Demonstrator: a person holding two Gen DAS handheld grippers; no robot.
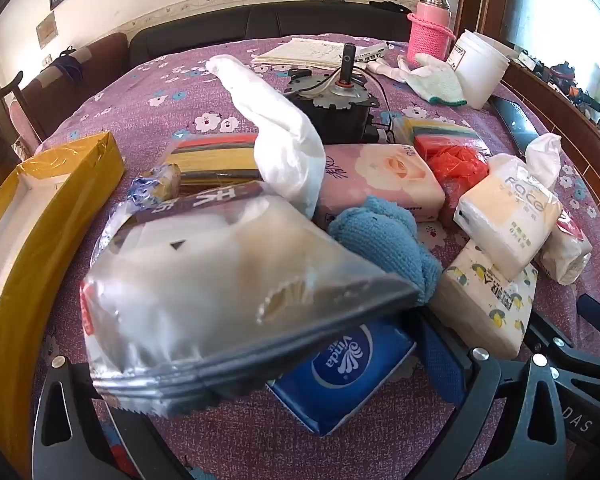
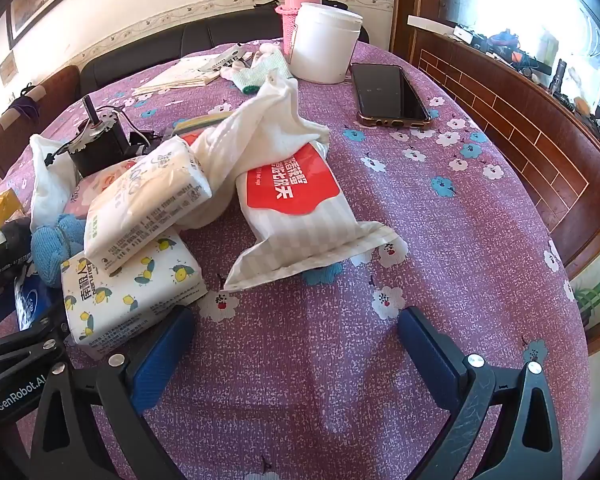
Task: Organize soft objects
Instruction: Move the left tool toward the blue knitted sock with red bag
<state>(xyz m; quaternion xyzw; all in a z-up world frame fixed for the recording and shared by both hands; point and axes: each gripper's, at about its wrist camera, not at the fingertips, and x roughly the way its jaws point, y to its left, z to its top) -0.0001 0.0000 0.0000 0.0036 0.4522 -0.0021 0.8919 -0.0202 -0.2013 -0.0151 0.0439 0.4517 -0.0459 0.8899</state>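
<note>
Left wrist view showed the left claw [image 1: 268, 380] spread wide around a translucent plastic snack bag [image 1: 220, 280] beside the yellow box [image 1: 40, 220]; it probably needed a central squeeze. The right claw [image 2: 296, 352] hung released over bare table [image 2: 440, 220]

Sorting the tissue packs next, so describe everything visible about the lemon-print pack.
The lemon-print tissue pack is a soft, rectangular block wrapped in white plastic film printed with yellow lemons, green leaves and dark lettering on one end. It looks sealed and full. It lies flat on the purple floral tablecloth, with a cream tissue pack resting partly on top. A blue knitted cloth sits against its far left end, and a finger of the open right gripper is close beside its near corner.
</note>
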